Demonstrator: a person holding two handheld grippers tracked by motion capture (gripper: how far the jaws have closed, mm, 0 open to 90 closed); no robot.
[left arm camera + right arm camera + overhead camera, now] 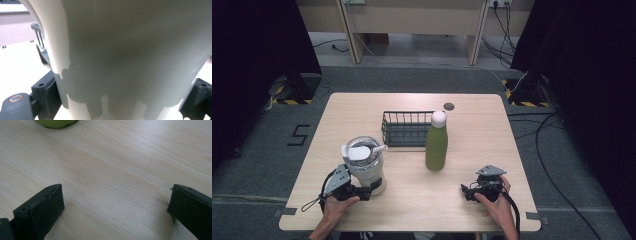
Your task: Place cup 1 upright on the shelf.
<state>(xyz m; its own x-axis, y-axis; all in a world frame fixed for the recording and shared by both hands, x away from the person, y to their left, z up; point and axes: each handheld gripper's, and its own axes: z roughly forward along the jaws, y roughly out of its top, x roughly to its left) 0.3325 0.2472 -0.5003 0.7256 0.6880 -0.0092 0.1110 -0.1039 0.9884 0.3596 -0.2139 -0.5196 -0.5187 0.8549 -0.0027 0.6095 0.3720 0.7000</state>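
A white tumbler [364, 165] with a clear lid and a straw stands near the table's front left. My left gripper [367, 189] is shut on its lower body; in the left gripper view the tumbler's wall [130, 50] spans the gap between both jaws, which press against it. A green bottle [436, 142] with a white cap stands upright in the middle of the table. My right gripper [468, 191] rests low at the front right, open, with bare wood between its jaws [116, 195]. The bottle's base [55, 123] shows at the top edge of the right gripper view.
A dark wire basket [404, 127] sits behind the tumbler and the bottle, and its edge [40, 42] appears past the tumbler. A small dark round disc [449, 106] lies near the far edge of the wooden table [362, 107]. Cables run across the floor on the right.
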